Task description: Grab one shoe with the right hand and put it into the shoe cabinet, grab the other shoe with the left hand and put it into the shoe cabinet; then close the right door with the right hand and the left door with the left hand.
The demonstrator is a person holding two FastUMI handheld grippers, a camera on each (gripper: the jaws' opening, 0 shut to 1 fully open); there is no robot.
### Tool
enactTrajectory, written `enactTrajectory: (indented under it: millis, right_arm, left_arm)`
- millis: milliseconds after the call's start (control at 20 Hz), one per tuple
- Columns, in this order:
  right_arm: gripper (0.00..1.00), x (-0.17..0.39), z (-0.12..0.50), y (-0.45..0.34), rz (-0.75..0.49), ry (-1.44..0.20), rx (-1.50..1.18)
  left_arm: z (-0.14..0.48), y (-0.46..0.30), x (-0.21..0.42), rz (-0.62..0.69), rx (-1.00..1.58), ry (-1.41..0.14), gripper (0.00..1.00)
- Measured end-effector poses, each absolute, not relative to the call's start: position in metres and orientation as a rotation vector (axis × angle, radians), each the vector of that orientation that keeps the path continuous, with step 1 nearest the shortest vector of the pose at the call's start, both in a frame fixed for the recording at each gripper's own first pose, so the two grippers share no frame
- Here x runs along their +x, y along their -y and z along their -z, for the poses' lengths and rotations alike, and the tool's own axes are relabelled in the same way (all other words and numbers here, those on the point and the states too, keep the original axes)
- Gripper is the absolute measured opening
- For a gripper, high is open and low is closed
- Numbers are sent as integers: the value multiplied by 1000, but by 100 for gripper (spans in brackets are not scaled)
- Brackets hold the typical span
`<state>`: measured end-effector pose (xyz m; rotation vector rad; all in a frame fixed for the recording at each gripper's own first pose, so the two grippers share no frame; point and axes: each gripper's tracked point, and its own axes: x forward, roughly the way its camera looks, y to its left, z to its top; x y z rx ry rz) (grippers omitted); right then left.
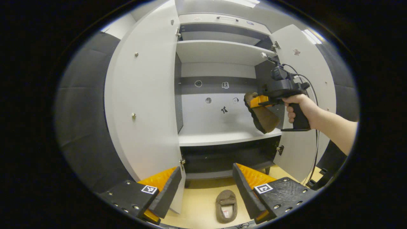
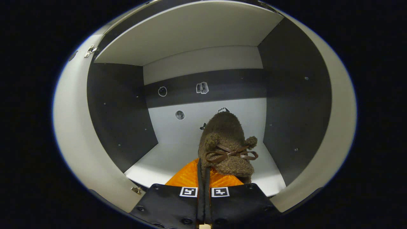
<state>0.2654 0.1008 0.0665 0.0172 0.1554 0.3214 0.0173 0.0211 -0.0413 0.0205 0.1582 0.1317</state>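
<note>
A fuzzy brown shoe [image 2: 227,143] with a leather bow hangs from my right gripper [image 2: 202,167], which is shut on its rim. It is held just above the white middle shelf [image 2: 165,159] of the open shoe cabinet. The left gripper view shows the same shoe [image 1: 265,117], sole outward, in the right gripper [image 1: 257,102] at the cabinet's right side, with a hand [image 1: 302,106] on the grip. The other brown shoe [image 1: 226,206] lies on the tan floor before the cabinet. My left gripper [image 1: 206,187] hangs open above and short of it, holding nothing.
Both cabinet doors stand wide open, the left door [image 1: 143,105] and the right door [image 1: 305,76]. An upper shelf [image 1: 219,51] and a dark lower compartment [image 1: 225,157] lie above and below the middle shelf. A cable [image 1: 316,143] trails from the right gripper.
</note>
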Motion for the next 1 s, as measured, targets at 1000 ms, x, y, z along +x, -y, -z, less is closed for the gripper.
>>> enactTrajectory:
  millis: [1000]
  right_arm:
    - [21, 361, -28, -133, -335, -228, 4]
  left_arm:
    - [32, -31, 14, -297, 15, -161, 94]
